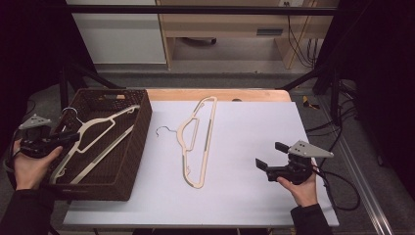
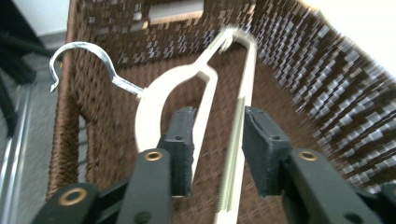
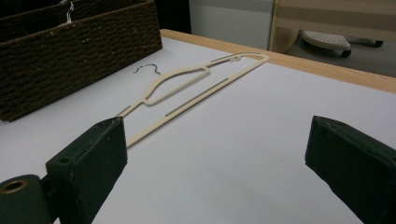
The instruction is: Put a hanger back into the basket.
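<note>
A cream hanger (image 1: 98, 132) with a metal hook lies slanted inside the brown wicker basket (image 1: 142, 142) at the left. My left gripper (image 1: 73, 137) reaches over the basket's left rim. In the left gripper view its jaws (image 2: 217, 135) stand apart with two thin bars of that hanger (image 2: 154, 102) between them, and the pads do not squeeze the bars. A second cream hanger (image 1: 198, 142) lies flat on the white table top, hook toward the basket. My right gripper (image 1: 267, 154) rests at the right, open and empty, pointing at that hanger (image 3: 187, 88).
The basket wall (image 3: 70, 51) stands to the left of the table hanger. The white sheet (image 1: 244, 122) covers the table, with a wooden strip (image 1: 220, 93) along the far edge. Cables (image 1: 337, 181) trail off the right side. Shelving and a dark frame stand behind.
</note>
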A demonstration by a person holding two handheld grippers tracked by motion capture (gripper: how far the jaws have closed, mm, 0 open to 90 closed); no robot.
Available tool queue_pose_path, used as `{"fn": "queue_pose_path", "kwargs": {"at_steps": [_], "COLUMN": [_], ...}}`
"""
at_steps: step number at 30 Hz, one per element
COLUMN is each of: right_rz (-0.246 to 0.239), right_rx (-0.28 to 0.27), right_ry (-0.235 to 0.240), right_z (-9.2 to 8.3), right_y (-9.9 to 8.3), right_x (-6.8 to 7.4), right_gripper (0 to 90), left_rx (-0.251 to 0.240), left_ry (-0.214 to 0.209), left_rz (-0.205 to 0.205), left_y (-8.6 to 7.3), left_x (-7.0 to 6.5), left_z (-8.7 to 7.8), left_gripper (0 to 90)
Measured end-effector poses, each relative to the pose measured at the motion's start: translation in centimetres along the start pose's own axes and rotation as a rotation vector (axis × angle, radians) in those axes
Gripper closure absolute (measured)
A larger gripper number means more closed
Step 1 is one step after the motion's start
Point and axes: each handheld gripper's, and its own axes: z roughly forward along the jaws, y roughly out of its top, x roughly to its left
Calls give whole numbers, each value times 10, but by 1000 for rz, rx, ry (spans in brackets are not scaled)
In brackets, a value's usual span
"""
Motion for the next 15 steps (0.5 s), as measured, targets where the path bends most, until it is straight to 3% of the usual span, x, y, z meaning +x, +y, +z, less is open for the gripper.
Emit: {"fn": "queue_pose_path", "kwargs": {"at_steps": [6, 9, 15], "right_rz": [8, 6, 15], "right_rx": [-11, -11, -21], "right_ry": [-4, -3, -8], "right_z": [-2, -3, -5], "right_y": [1, 1, 2], "right_x": [-1, -1, -1], "right_gripper": [56, 54, 52], "left_rx": [-139, -192, -255], "left_ry": [-43, -94, -167], "left_rz": [13, -7, -9], "left_y": [6, 7, 8], "left_x": [-31, -47, -84], "left_z": [-16, -19, -16], "left_gripper": [424, 343, 187]}}
